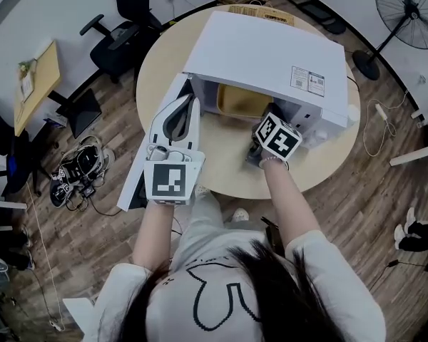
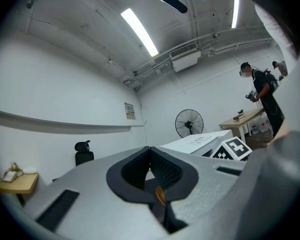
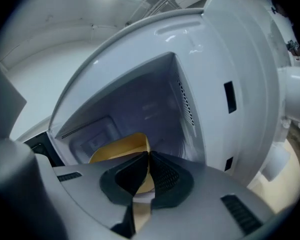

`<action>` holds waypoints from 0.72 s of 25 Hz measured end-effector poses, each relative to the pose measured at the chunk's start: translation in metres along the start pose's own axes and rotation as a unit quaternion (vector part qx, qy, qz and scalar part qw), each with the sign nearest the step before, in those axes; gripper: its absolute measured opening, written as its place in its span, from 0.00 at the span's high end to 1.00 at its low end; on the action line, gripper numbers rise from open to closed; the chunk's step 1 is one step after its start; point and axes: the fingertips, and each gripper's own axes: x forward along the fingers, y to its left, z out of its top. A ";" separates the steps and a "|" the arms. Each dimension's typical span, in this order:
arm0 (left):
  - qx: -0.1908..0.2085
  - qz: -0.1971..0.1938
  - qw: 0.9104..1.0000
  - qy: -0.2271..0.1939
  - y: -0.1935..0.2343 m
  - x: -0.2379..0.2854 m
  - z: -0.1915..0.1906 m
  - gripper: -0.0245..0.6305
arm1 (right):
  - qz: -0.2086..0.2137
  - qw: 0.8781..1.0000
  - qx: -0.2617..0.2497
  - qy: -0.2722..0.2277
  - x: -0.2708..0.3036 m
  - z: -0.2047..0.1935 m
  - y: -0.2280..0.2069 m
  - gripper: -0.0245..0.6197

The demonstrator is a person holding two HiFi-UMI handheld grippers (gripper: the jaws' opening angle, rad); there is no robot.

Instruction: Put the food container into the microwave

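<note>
1. No words or numbers here are legible to me; every print is too small or too blurred.
2. The microwave carries two small label stickers on its white top, near the right edge. Their print is only grey specks.
3. The left cube on my left gripper shows a black-and-white square marker, a pattern and not letters.
4. The right cube on my right gripper bears the same kind of marker on its faces.
5. A small notice hangs on the white wall in the left gripper view, unreadable.
6. The brown box behind the microwave has dark print, unreadable.
</note>
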 end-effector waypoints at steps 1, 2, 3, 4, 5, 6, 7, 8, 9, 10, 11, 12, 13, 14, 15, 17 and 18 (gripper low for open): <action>-0.001 -0.003 1.000 -0.001 0.000 0.001 0.001 0.95 | -0.006 1.000 0.007 -0.002 0.004 0.000 -0.002 0.90; -0.003 -0.006 1.000 -0.001 0.000 0.003 0.001 0.95 | -0.014 1.000 0.015 -0.003 0.007 0.001 -0.004 0.90; -0.006 -0.009 1.000 0.002 -0.001 0.004 0.000 0.95 | -0.022 0.999 0.022 -0.004 0.010 0.002 -0.006 0.90; -0.010 -0.011 1.000 0.006 -0.002 0.005 -0.001 0.95 | -0.030 0.999 0.028 -0.005 0.013 0.003 -0.008 0.90; -0.013 -0.014 1.000 0.010 -0.003 0.005 -0.002 0.95 | -0.036 0.999 0.031 -0.007 0.015 0.004 -0.009 0.90; -0.017 -0.016 1.000 0.014 -0.004 0.006 -0.004 0.95 | -0.041 0.999 0.032 -0.011 0.017 0.005 -0.010 0.90; -0.020 -0.018 0.999 0.020 -0.005 0.006 -0.006 0.95 | -0.044 0.998 0.031 -0.015 0.019 0.007 -0.010 0.90; -0.022 -0.020 0.999 0.023 -0.006 0.007 -0.008 0.95 | -0.046 0.998 0.029 -0.022 0.021 0.008 -0.010 0.90; -0.022 -0.022 0.999 0.023 -0.007 0.008 -0.008 0.95 | -0.048 0.998 0.026 -0.030 0.023 0.010 -0.009 0.90; -0.021 -0.024 0.999 0.021 -0.007 0.009 -0.008 0.95 | -0.050 0.998 0.024 -0.038 0.024 0.012 -0.009 0.90; -0.017 -0.025 0.999 0.017 -0.007 0.010 -0.007 0.95 | -0.054 0.997 0.022 -0.045 0.025 0.014 -0.009 0.90; -0.015 -0.026 0.999 0.013 -0.007 0.011 -0.006 0.95 | -0.061 0.997 0.019 -0.051 0.026 0.015 -0.010 0.90; -0.014 -0.027 0.999 0.013 -0.007 0.012 -0.005 0.95 | -0.068 0.996 0.015 -0.055 0.027 0.016 -0.012 0.90; -0.014 -0.027 0.999 0.012 -0.006 0.012 -0.005 0.95 | -0.076 0.995 0.011 -0.058 0.028 0.016 -0.014 0.90; -0.013 -0.027 0.999 0.012 -0.006 0.012 -0.004 0.95 | -0.082 0.995 0.006 -0.060 0.029 0.016 -0.016 0.90; -0.016 -0.027 0.999 0.020 -0.006 0.012 -0.006 0.95 | -0.092 0.994 -0.004 -0.060 0.031 0.015 -0.019 0.90; -0.017 -0.027 0.999 0.023 -0.005 0.012 -0.007 0.95 | -0.094 0.994 -0.009 -0.060 0.032 0.015 -0.019 0.90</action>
